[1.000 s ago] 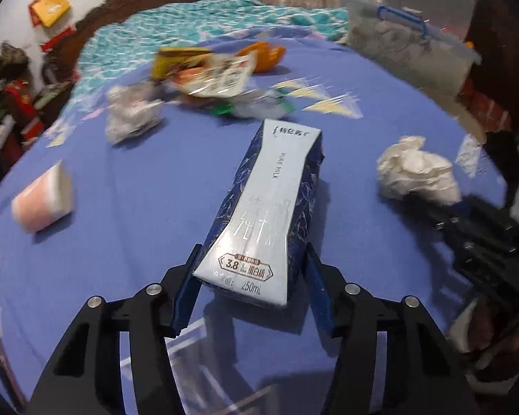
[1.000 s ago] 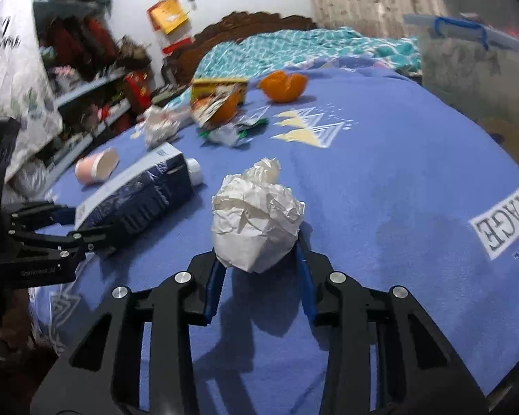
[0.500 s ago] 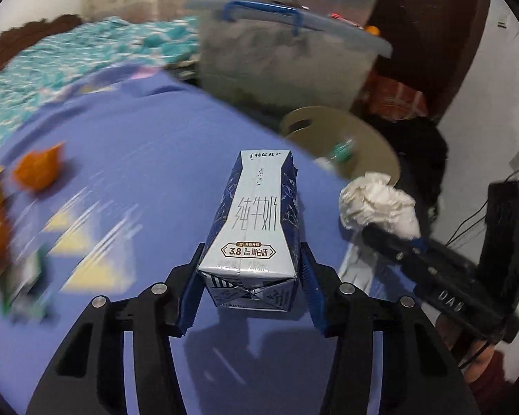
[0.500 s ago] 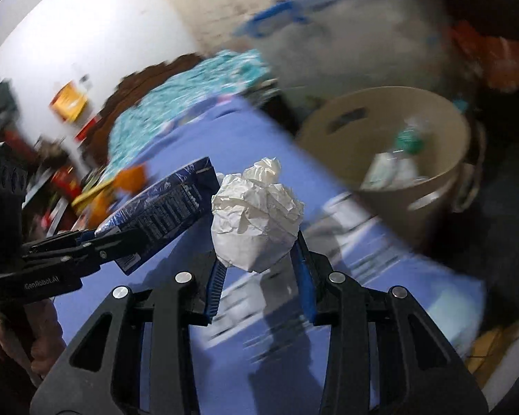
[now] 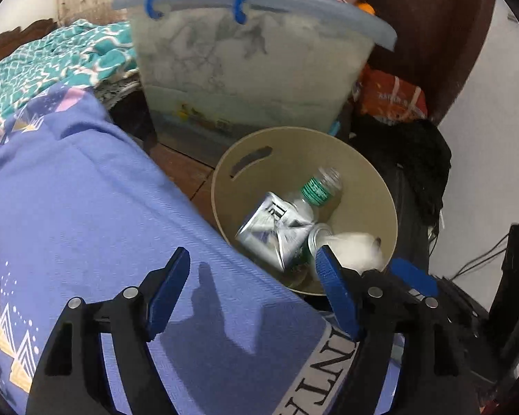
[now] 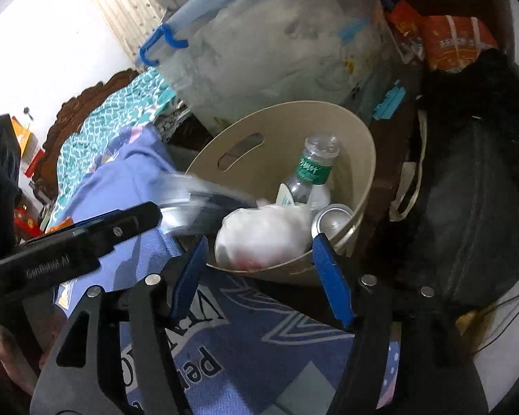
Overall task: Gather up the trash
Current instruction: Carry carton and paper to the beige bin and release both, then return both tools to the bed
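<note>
Trash is dropping into the beige bin [image 5: 225, 186] just past the edge of my purple bedsheet [image 5: 86, 207]. I am holding my left tongs [image 5: 251, 288] with the fingers spread wide and nothing between them, hanging over the sheet's edge beside the bin rim. The milk carton [image 5: 276, 231] is showing blurred inside the bin, tilted, lying against a clear bottle with a green label [image 5: 316, 190] and a can [image 5: 316, 238]. The paper ball [image 5: 354, 247] is also blurred, sitting low in the bin near the can, right behind my left tongs' right finger [image 5: 335, 297].

I am keeping my right tongs [image 6: 257, 278] spread apart too, gripping nothing, pointing at the near rim of the bin [image 6: 366, 145]. In that view the white paper ball [image 6: 263, 237] is smeared with motion just inside the near rim, between and beyond the two blue pads [image 6: 332, 283]; whether it is touching anything I cannot tell. The carton [image 6: 204, 204] is streaking in from the left over the rim, past the body of my left tongs [image 6: 69, 245]. The bottle [image 6: 313, 169] is leaning upright inside with the can [image 6: 332, 216] beside it. A big clear storage tub with a blue handle [image 5: 245, 65] is standing behind the bin, and a black bag [image 6: 473, 214] is lying to its right
</note>
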